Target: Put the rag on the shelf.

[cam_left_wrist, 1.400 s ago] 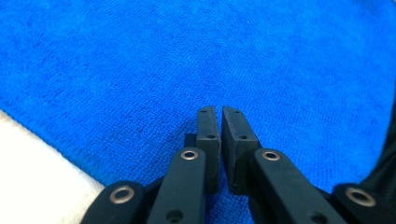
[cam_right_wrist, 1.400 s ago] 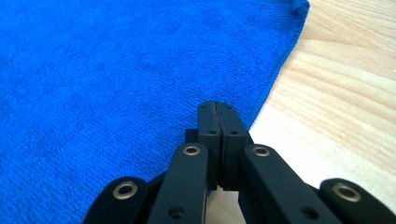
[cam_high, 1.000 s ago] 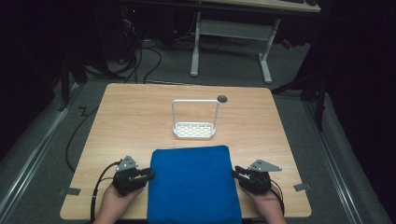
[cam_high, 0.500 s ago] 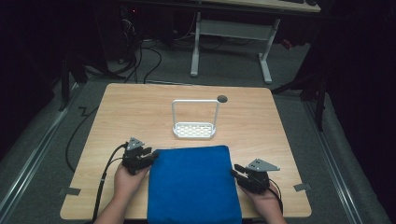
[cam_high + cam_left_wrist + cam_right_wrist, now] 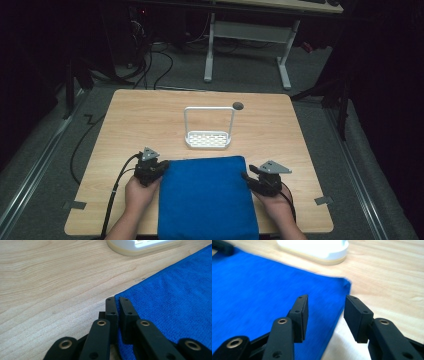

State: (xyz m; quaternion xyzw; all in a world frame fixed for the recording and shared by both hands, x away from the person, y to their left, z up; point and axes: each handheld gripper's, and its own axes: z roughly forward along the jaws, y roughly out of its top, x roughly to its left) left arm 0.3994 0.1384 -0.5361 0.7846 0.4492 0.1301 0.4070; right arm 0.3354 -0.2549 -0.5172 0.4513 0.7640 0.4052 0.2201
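High view: cloth [image 5: 207,197] runs lengthwise toward the rack [image 5: 208,128]; left tool [image 5: 156,168] has just pinched its corner, right tool [image 5: 248,177] opened astride its edge.

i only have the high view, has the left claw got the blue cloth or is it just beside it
Observer: In the left gripper view the left claw has just closed, pinching the edge of the blue cloth near its far corner.
Operator: and the right one
Observer: The right claw has been opening; its jaws straddle the cloth's edge without pressing it.
Operator: how near is the rack
Observer: The white rack sits just past the cloth's corner, apart from it.
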